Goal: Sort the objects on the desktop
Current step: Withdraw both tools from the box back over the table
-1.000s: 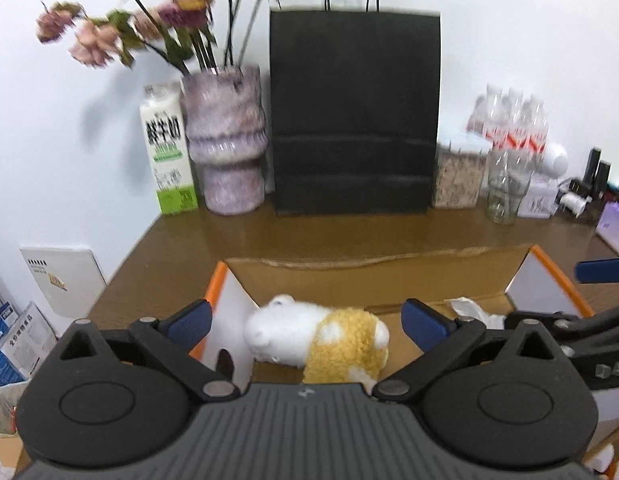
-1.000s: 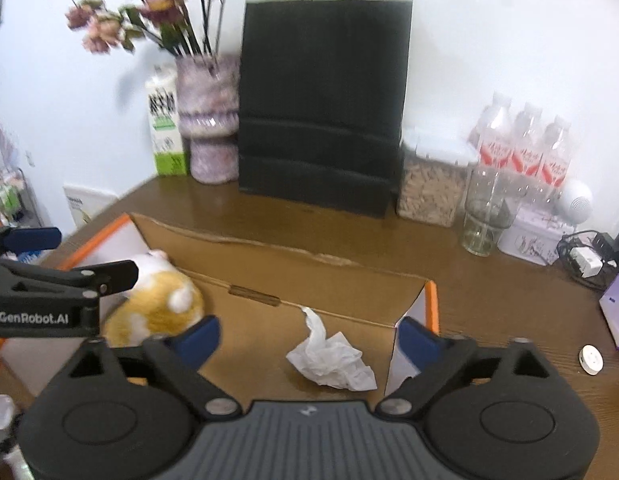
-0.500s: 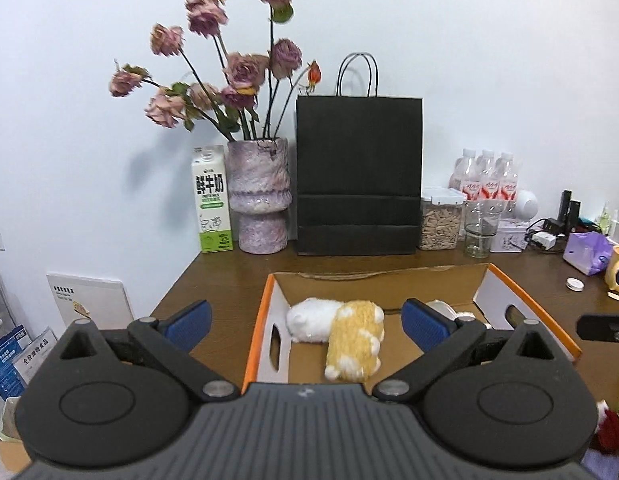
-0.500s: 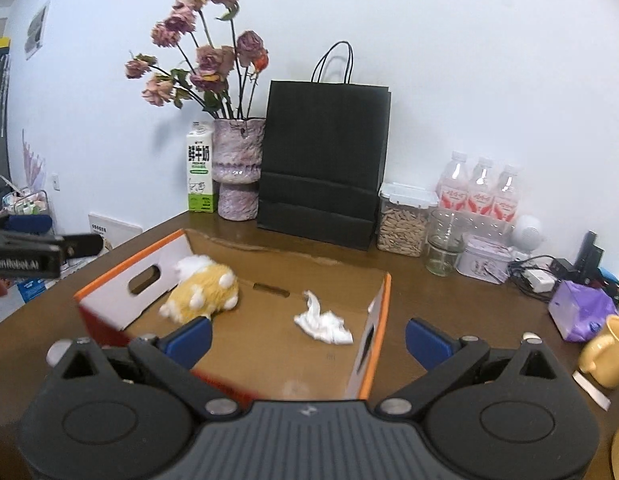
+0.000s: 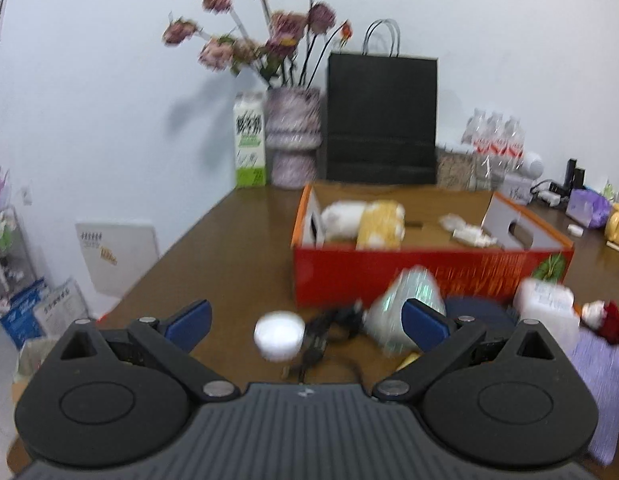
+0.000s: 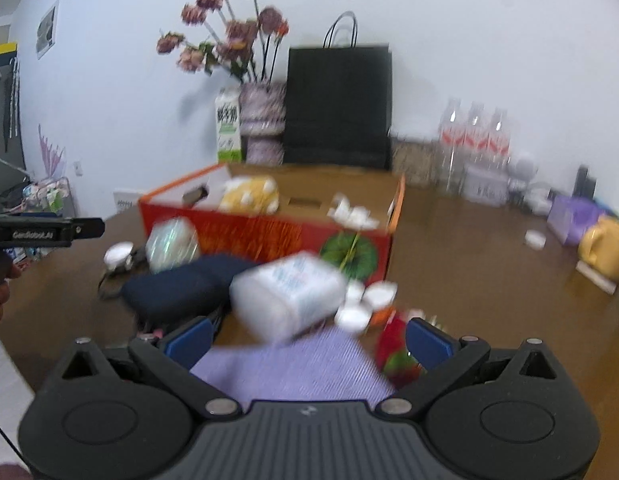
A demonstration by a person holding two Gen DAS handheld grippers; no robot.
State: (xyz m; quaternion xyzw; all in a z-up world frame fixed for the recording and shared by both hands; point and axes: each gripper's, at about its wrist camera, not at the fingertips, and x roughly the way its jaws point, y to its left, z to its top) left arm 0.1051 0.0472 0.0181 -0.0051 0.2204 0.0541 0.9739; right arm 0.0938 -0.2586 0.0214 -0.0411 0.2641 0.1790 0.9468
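A red and orange cardboard box [image 5: 429,272] stands on the wooden desk, holding a white-and-yellow plush toy [image 5: 365,220] and crumpled tissue [image 5: 465,232]. In front of the box lie a white round lid [image 5: 279,334], a black cable [image 5: 329,336], a shiny silver-green packet [image 5: 409,304], a dark blue pouch [image 6: 181,288], a white tissue pack [image 6: 289,292], a purple cloth [image 6: 293,364] and a red toy [image 6: 397,348]. My left gripper [image 5: 305,320] is open and empty above the lid. My right gripper [image 6: 307,336] is open and empty above the purple cloth.
At the back stand a black paper bag [image 5: 381,120], a flower vase [image 5: 293,136], a milk carton [image 5: 249,140], water bottles [image 6: 475,136] and a cereal container [image 5: 457,168]. A yellow mug [image 6: 605,246] and purple tissue box [image 6: 573,216] sit on the right.
Both grippers have pulled back from over the box toward the desk's front edge, bringing the loose objects in front of the box into view. Both stay open and empty.
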